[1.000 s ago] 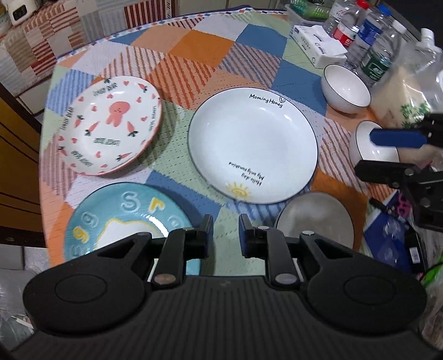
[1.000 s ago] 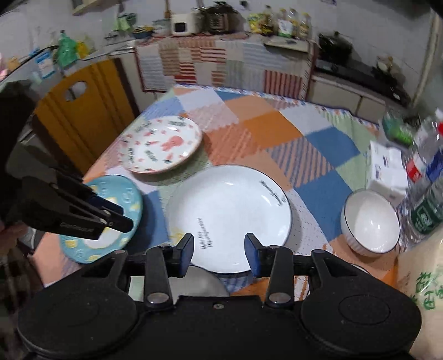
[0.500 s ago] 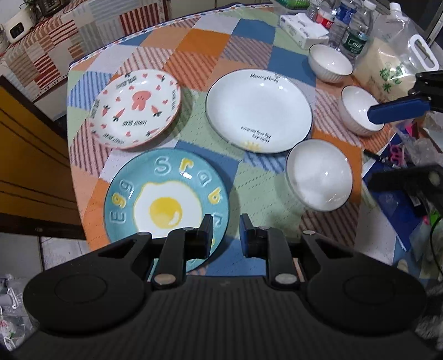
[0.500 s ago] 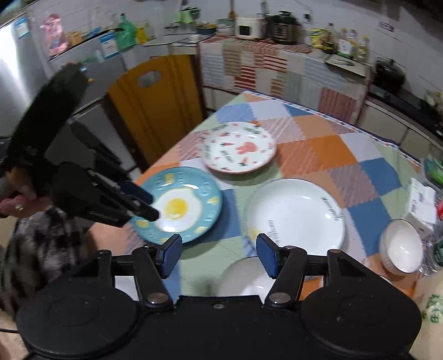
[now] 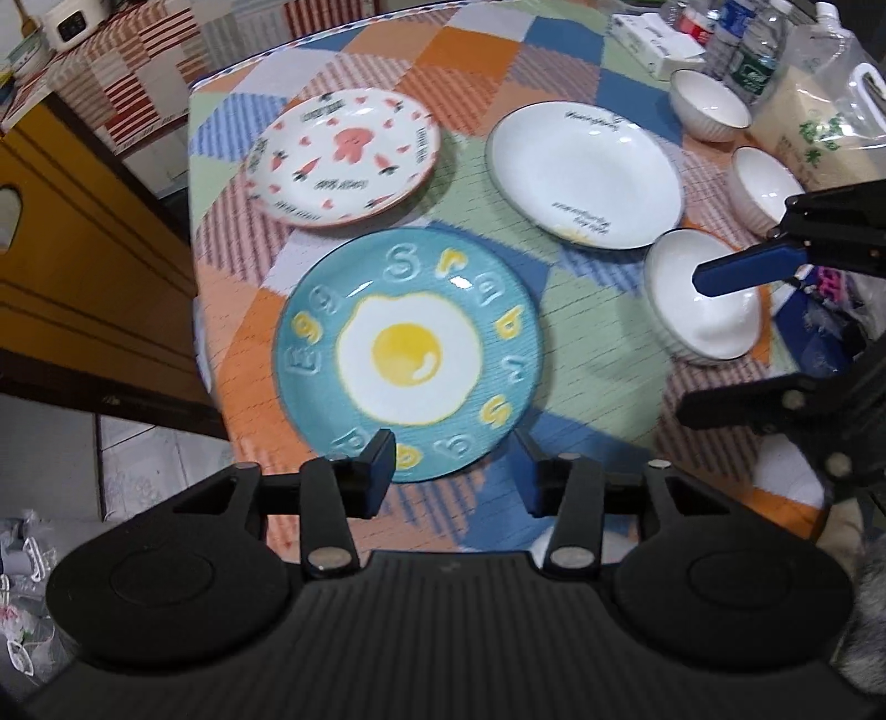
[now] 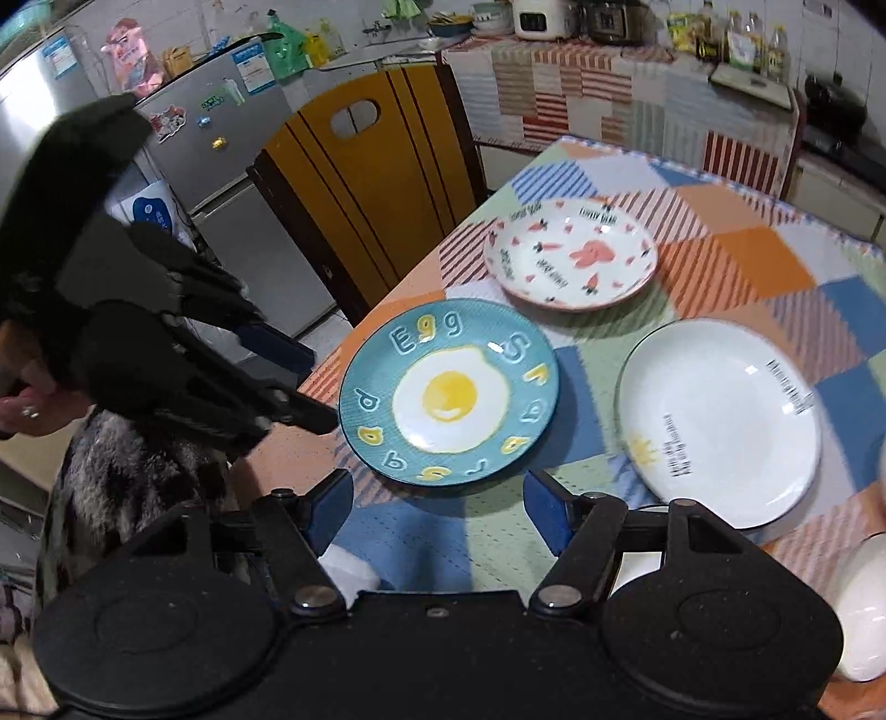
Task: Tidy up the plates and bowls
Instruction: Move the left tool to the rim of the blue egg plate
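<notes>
A blue egg plate (image 5: 410,354) (image 6: 448,393) lies near the table's front left corner. Behind it sit a pink rabbit plate (image 5: 343,155) (image 6: 570,255) and a white plate (image 5: 587,174) (image 6: 720,421). Three white bowls (image 5: 700,299) (image 5: 761,185) (image 5: 709,105) stand to the right. My left gripper (image 5: 454,459) (image 6: 313,387) hovers over the egg plate's near rim, its jaws opening and its pads pressing on nothing. My right gripper (image 6: 437,509) (image 5: 720,343) hangs above the cloth between the egg plate and the nearest bowl, jaws opening and empty.
A yellow wooden chair (image 6: 365,183) stands against the table's left side. Water bottles (image 5: 753,50), a tissue box (image 5: 653,39) and a rice bag (image 5: 819,122) crowd the far right. A fridge (image 6: 221,127) stands beyond the chair. A furry sleeve (image 6: 122,487) shows at the left.
Both cameras have pulled back toward the table's front left, so the egg plate now fills the middle. The left jaws went from almost shut to clearly apart; the right jaws spread wider.
</notes>
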